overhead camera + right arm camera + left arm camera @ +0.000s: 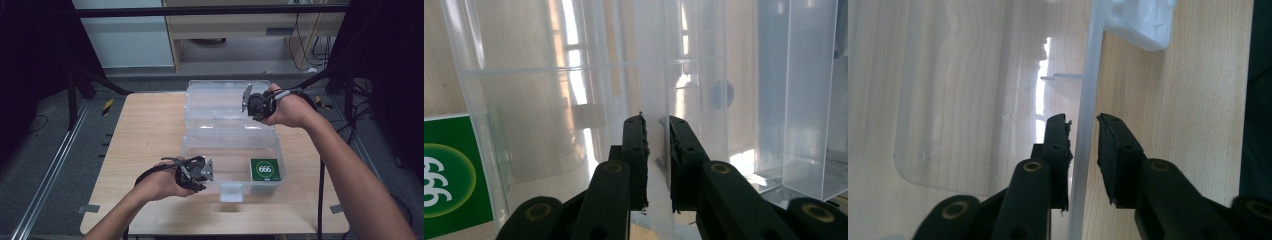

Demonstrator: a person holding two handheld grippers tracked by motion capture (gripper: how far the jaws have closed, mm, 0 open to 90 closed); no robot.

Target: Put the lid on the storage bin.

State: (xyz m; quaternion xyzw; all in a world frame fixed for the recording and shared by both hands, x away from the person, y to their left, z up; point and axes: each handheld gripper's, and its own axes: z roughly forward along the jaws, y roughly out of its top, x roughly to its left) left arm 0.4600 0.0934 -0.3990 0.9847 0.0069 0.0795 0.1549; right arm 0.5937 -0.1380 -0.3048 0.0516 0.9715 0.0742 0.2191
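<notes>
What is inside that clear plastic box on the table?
The clear plastic box holds a green card marked 666 in its front right corner. The rest looks bare, though glare and the hand cover part of it.

From my station, the high view reads evenly lit over the wooden surface (150, 130), while the surrounding floor and both side margins fall off to near black. Overall sharpness is moderate; fine detail is soft. The clear plastic box (200, 145) throws pale reflections along its walls. In the left gripper view, a bright overexposed streak runs down the box wall, and the near black fingers (1060, 145) are slightly soft. In the right gripper view, window-like glare bands cross the plastic; the light probably comes from overhead, though I cannot confirm the source.
</notes>
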